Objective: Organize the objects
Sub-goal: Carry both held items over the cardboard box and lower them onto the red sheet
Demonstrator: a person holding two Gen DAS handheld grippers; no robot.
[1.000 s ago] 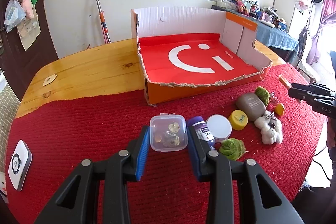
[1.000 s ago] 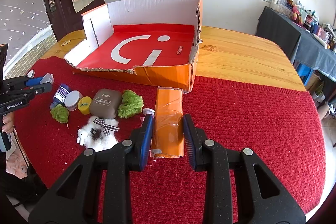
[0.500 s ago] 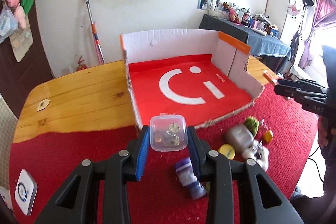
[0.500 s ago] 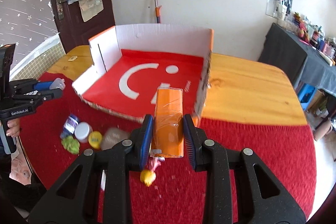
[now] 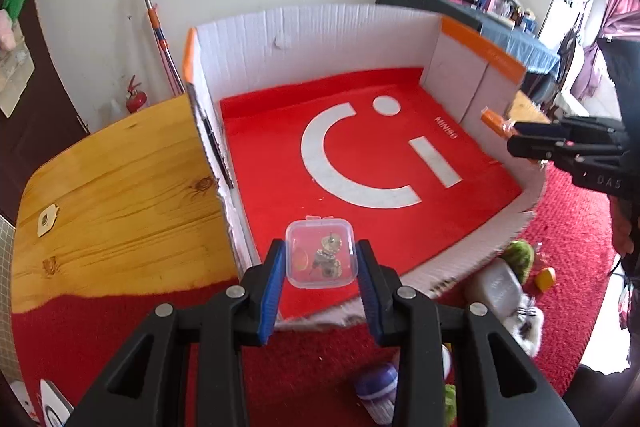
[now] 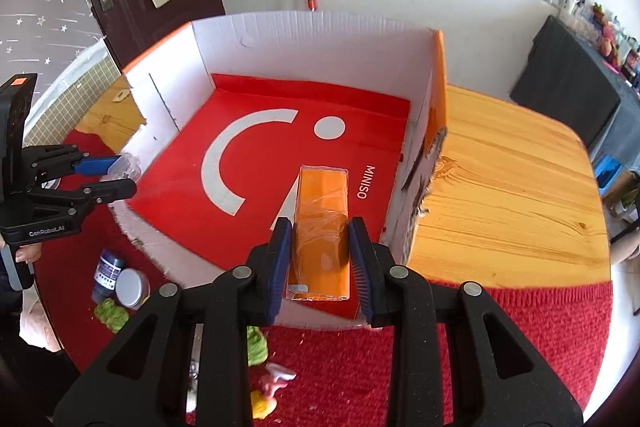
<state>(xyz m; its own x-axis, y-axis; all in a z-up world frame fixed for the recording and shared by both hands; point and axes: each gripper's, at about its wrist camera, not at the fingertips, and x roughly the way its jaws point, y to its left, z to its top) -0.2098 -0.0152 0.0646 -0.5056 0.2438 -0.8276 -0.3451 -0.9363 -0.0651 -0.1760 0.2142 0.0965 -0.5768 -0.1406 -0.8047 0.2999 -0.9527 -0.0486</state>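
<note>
We list the wooden table [image 5: 120, 187], oval, its near half under a red knitted cloth [image 6: 500, 347]. On it stands the cardboard box [image 5: 320, 39], open-topped, white corrugated walls with orange outer edges, near wall torn low; its red floor bears a white smile mark and the word MINISO.

We hold the left gripper [image 5: 320, 267], black frame with blue pads, clamped on the clear plastic case [image 5: 321, 253]; the case is square, lidded, with small metal trinkets inside, and it sits over the near left part of the box floor. We cannot tell whether it touches the floor.

We hold the right gripper [image 6: 320, 259], same build, clamped on the orange packet [image 6: 320, 227], a long carton wrapped in clear film. It points into the box over the near right part of the floor, beside the MINISO lettering.

Outside the box, on the cloth by its torn front wall, we count: a grey pouch [image 5: 494, 287]; a white plush toy [image 5: 528, 327], partly hidden; a green fuzzy item [image 5: 520, 255]; a blue-capped bottle [image 6: 107, 273]; a round white-lidded tin [image 6: 130, 285] touching that bottle; a second green fuzzy item [image 6: 111, 313]; a small yellow piece [image 5: 546, 279].
</note>
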